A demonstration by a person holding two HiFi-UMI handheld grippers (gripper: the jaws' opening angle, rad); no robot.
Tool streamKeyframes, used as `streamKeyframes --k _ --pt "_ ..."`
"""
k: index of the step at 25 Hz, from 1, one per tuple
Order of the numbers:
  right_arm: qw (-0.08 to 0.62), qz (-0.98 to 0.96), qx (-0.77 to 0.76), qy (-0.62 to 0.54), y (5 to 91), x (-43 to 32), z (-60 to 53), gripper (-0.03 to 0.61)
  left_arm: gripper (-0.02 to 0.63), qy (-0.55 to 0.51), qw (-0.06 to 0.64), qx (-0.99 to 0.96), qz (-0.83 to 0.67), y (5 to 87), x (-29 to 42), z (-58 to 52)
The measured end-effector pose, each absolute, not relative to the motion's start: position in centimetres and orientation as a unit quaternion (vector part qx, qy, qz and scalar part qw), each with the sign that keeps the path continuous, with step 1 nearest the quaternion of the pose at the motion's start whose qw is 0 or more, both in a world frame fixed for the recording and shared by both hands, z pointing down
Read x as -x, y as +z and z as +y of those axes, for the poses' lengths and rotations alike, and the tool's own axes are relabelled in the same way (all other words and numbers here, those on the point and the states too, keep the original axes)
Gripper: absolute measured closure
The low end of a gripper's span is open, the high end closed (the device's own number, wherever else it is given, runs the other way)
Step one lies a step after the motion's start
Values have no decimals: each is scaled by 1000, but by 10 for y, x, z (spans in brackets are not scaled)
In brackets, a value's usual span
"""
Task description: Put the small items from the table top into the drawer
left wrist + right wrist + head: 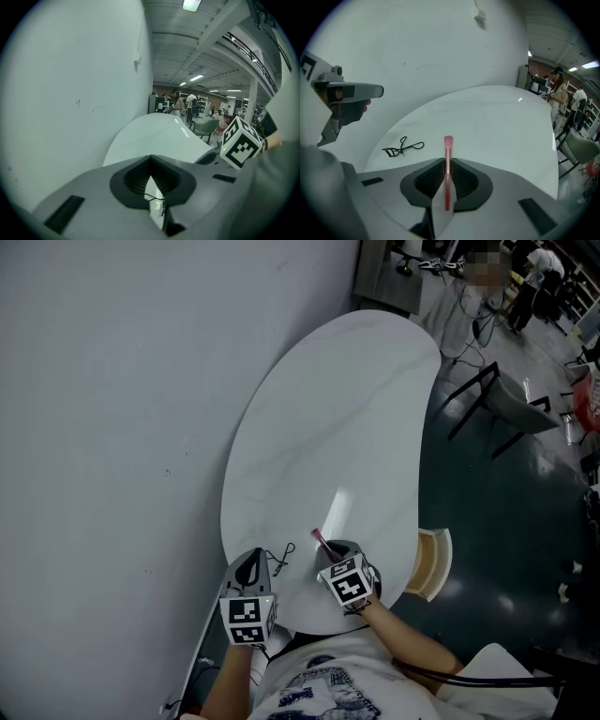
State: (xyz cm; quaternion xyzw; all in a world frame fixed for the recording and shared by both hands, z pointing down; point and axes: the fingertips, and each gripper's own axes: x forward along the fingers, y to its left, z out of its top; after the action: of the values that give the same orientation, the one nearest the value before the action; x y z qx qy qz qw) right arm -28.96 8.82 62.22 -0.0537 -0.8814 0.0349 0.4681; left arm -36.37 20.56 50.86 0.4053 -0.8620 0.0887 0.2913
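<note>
Nearest in the head view is the person's white printed shirt [323, 681], with both forearms reaching out over the near end of a white, kidney-shaped tabletop [328, 427]. The left gripper [151, 161] has its jaws pressed together with nothing held between them, and it hangs over the tabletop's near left edge. The right gripper [446, 165] is beside it, angled down, its jaws pinching the thin handle of a pink brush [448, 142]. The brush's rounded tip sticks out past the jaw ends and the rest of the handle runs back between them. Just ahead of the left gripper, a black eyelash curler [279, 557] lies flat and free on the tabletop, to the left of the brush and apart from both grippers. To the right, a pale wooden drawer [433, 563] stands pulled out from under the tabletop's edge, above the dark floor. Beyond the grippers the tabletop is bare and runs alongside a grey wall [112, 409] on the left. Further off to the right is a dark-framed chair [502, 399], and people stand in the distant background.
</note>
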Motion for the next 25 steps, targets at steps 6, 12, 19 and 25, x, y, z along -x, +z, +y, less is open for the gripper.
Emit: streamKeyframes --k 6,12,19,25 --pt "445 -895 24 33 594 266 100 518 594 88 268 -425 -860 489 339 222" --pt "414 -908 -15 52 558 228 124 518 594 92 252 -446 -854 466 301 252" --pt "384 -920 -53 52 526 185 151 518 594 93 228 -466 -850 448 266 284" --pt "358 -928 -82 56 497 148 167 518 594 94 209 -494 -839 430 228 293"
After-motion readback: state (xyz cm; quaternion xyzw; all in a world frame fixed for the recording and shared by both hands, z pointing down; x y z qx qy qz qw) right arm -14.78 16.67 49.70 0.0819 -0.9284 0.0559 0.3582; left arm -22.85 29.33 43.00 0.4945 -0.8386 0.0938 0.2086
